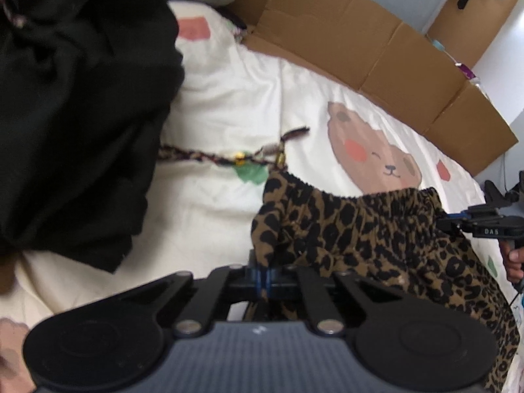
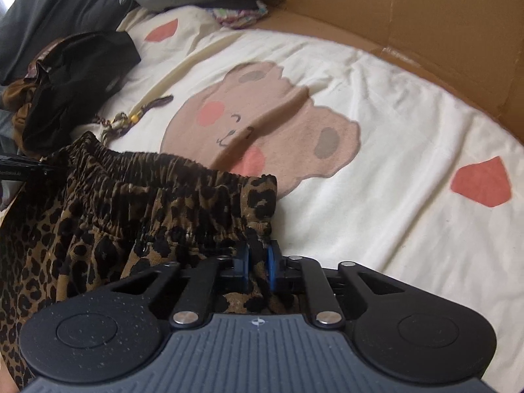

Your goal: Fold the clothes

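A: Where's the folding at?

B: Barely begun, I'd judge. The leopard skirt [image 2: 108,216] lies unfolded on the bear blanket [image 2: 376,196].

A: And the tongs?

B: The left gripper [image 1: 263,273] pinches one waistband corner, jaws closed on cloth. The right gripper [image 2: 258,262] clamps the other.

A: What's left?

B: Every fold, plus the black pile [image 1: 75,114] beside it.
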Motion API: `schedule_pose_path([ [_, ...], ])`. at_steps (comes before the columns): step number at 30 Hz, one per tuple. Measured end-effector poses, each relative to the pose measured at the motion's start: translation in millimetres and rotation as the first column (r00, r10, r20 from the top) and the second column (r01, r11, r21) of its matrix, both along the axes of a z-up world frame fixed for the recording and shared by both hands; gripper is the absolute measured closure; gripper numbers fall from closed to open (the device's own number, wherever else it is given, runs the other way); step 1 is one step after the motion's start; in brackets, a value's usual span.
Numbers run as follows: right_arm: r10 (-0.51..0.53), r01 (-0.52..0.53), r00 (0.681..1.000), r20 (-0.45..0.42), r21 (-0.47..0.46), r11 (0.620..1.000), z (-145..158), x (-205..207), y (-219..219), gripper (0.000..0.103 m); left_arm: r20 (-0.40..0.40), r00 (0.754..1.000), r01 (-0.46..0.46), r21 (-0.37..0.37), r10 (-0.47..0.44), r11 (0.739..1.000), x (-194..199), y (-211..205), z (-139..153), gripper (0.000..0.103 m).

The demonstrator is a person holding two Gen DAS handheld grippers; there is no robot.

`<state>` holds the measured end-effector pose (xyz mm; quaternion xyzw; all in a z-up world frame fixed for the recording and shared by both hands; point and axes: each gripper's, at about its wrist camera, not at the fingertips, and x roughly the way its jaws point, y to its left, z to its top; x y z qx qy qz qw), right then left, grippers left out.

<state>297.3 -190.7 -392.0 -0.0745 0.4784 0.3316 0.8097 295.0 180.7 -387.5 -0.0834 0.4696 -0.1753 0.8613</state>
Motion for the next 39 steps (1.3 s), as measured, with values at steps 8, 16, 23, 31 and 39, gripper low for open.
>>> schedule_pose_path([
  [8, -0.057, 0.059, 0.991, 0.124, -0.013, 0.998, 28, -13, -20, 0.097, 0.087, 0.995, 0.053, 0.034, -0.055, 0.998, -1, -24, 33, 0.101],
  [16, -0.131, 0.145, 0.971, 0.201, -0.060, 0.988, 45, -7, -37, 0.097, 0.121, 0.987, 0.104, 0.033, -0.108, 0.994, 21, -59, 42, 0.101],
  [23, -0.177, 0.217, 0.940, 0.293, -0.109, 0.970, 61, 9, -44, 0.097, 0.140, 0.980, 0.140, 0.031, -0.143, 0.990, 47, -79, 43, 0.101],
  [31, -0.179, 0.258, 0.909, 0.376, -0.171, 0.951, 75, 40, -43, 0.097, 0.185, 0.969, 0.159, 0.053, -0.166, 0.986, 85, -105, 51, 0.101],
  [39, -0.182, 0.277, 0.904, 0.386, -0.207, 0.938, 72, 79, -37, 0.097, 0.211, 0.959, 0.160, 0.147, -0.189, 0.976, 125, -133, 54, 0.101],
])
